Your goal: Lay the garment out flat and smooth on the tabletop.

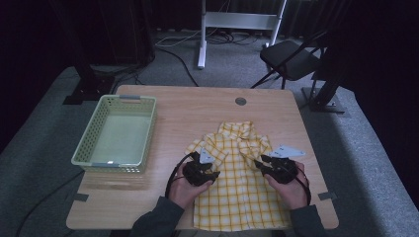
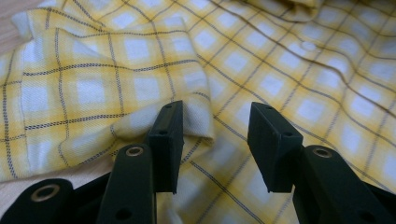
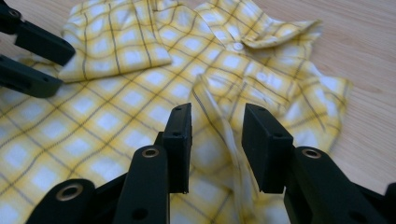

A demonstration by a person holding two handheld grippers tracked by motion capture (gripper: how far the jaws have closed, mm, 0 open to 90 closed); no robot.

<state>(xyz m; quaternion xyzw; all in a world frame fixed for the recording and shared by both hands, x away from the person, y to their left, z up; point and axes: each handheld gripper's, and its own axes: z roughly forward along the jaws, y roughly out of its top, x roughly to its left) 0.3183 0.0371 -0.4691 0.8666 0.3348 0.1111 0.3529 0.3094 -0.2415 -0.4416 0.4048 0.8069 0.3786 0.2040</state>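
High view: basket [image 1: 118,132] sits left of shirt [image 1: 239,177], well apart

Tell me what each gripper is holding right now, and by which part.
Nothing is clamped. The left gripper stands open at the folded sleeve edge of the yellow checked shirt; the right gripper stands open around a raised fold of it.

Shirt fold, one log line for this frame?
shirt: flat on table | left tongs: open at folded sleeve edge | right tongs: open over fabric ridge | basket: empty
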